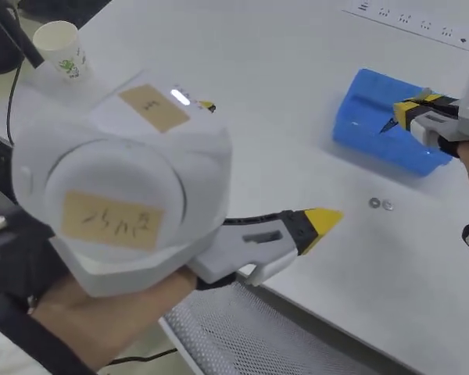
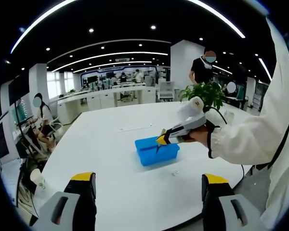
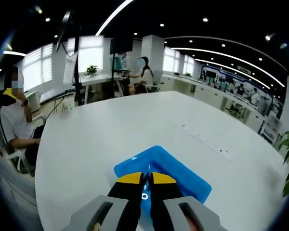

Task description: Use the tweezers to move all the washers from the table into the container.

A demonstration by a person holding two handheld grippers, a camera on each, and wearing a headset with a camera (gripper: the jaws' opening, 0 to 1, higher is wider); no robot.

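the right gripper (image 3: 147, 179) squeezed the tweezers (image 1: 388, 125) over the blue container (image 1: 373, 94). the left gripper (image 2: 148, 179) had its jaws wide apart. two washers (image 1: 381, 205) lay on the table (image 1: 297, 78) just beside the container. it seemed best to go down slowly and pinch one washer by its edge.

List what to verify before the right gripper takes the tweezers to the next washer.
1. Right gripper shut on the tweezers: ok, jaws closed on them.
2. Tweezers tip over the blue container: ok.
3. Tip carrying no washer: cannot tell, too small to see.
4. All washers in the container: not ok, two washers lie side by side on the table, beside the container.
5. Table between container and washers free of obstacles: ok.
6. Left gripper open and away from the work: ok, jaws wide apart and holding nothing.
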